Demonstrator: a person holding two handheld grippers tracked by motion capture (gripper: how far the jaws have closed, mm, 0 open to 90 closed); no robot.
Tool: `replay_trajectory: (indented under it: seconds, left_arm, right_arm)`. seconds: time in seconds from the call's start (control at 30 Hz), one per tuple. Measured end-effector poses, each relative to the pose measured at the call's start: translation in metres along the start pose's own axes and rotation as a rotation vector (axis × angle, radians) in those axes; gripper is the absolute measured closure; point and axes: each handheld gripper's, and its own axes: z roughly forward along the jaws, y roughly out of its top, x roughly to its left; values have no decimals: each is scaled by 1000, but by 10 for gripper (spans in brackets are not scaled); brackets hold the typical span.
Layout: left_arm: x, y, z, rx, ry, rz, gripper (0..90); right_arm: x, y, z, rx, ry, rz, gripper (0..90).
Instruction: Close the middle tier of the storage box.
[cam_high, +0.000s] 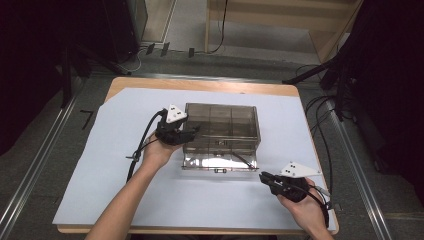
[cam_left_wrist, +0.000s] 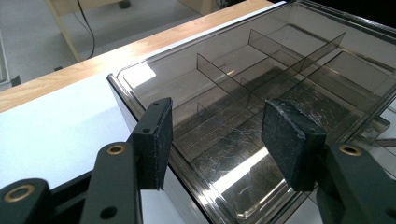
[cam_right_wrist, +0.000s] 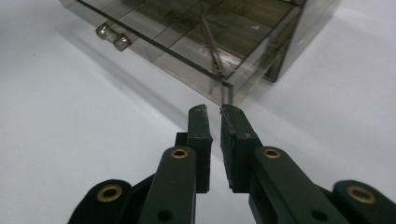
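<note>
Desk (cam_high: 200, 86) bore a white sheet (cam_high: 120, 190), and on it, near the middle, stood a smoky clear box (cam_high: 222, 125) with dividers, its drawer (cam_high: 220, 161) pulled out toward the person. Left claw (cam_high: 192, 133) sat at the box's left top edge, jaws partly open and astride the rim, the pads not clearly pressing it. Right claw (cam_high: 263, 176) lay low over the sheet, just beside the drawer's front right corner, jaws almost closed, nothing between them.
</note>
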Motion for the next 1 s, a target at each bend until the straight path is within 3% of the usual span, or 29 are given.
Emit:
replay_trajectory:
  seconds: [0.53, 1.0]
  left_arm:
    - [0, 0, 0, 0, -1, 1, 449]
    - [0, 0, 0, -6, -1, -2, 449]
  right_arm:
    - [23, 17, 31, 17, 79, -37, 842]
    - [28, 24, 46, 18, 89, -20, 859]
